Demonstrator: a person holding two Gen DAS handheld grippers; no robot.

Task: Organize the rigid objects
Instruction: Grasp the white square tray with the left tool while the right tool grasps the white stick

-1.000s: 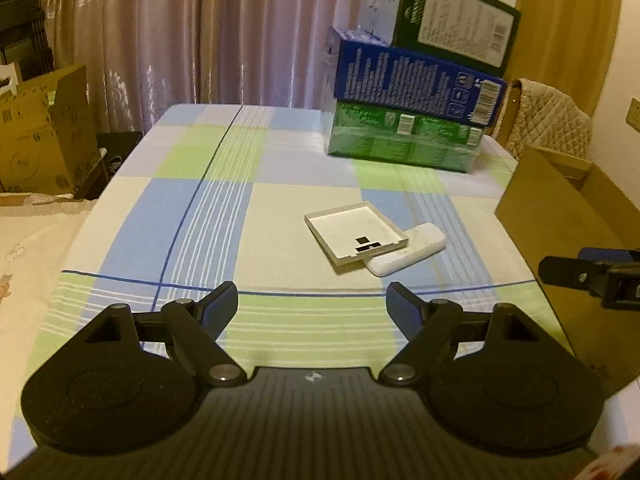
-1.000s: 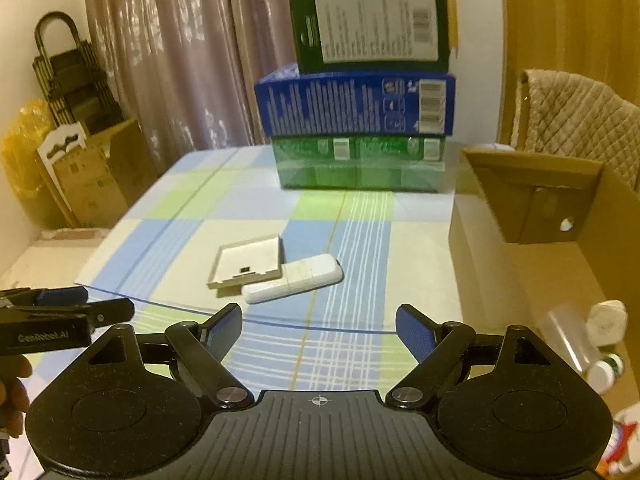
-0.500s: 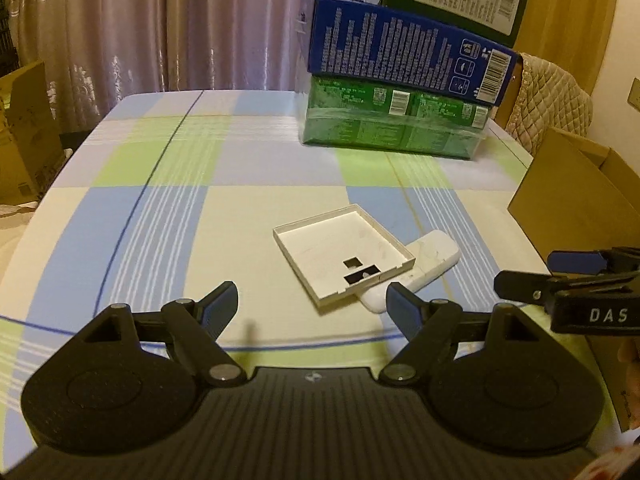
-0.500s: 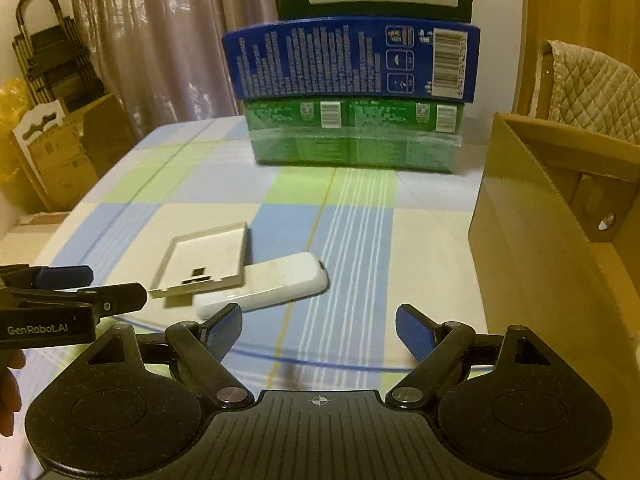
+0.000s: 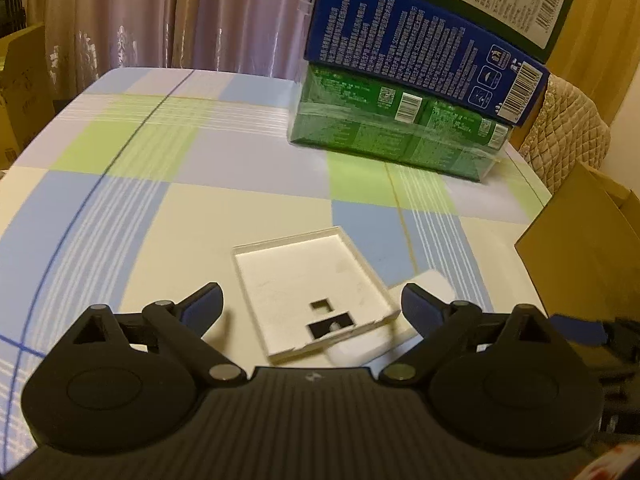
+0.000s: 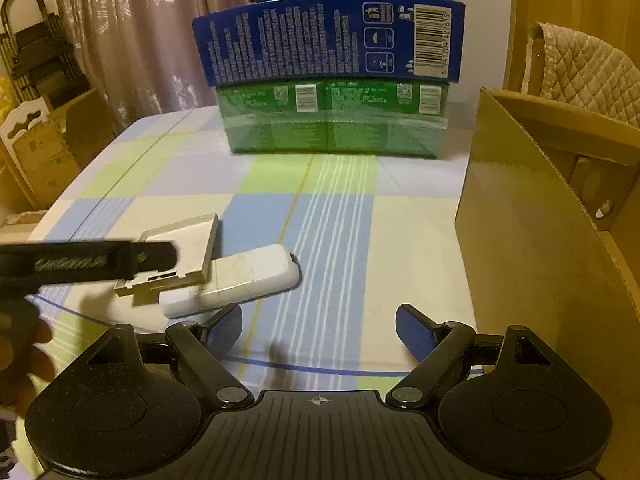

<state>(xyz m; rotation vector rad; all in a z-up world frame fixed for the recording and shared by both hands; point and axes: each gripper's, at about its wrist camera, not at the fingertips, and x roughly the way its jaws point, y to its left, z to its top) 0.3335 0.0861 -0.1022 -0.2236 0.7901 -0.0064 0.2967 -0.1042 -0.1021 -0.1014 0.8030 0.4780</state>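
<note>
Moved both grippers in closer, left gripper [image 5: 312, 308] now straddling the tray [image 5: 308, 292] resting on the remote [image 6: 236, 280] on the table [image 6: 332, 240], jaws all released, so basically nothing's boxed [image 6: 532, 232] yet.

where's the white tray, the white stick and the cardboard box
tray [image 5: 304, 284], left wrist view, on its flat inner floor
stick [image 6: 240, 280], right wrist view, on the middle of its top face
box [image 6: 532, 248], right wrist view, on its near outer wall
</note>
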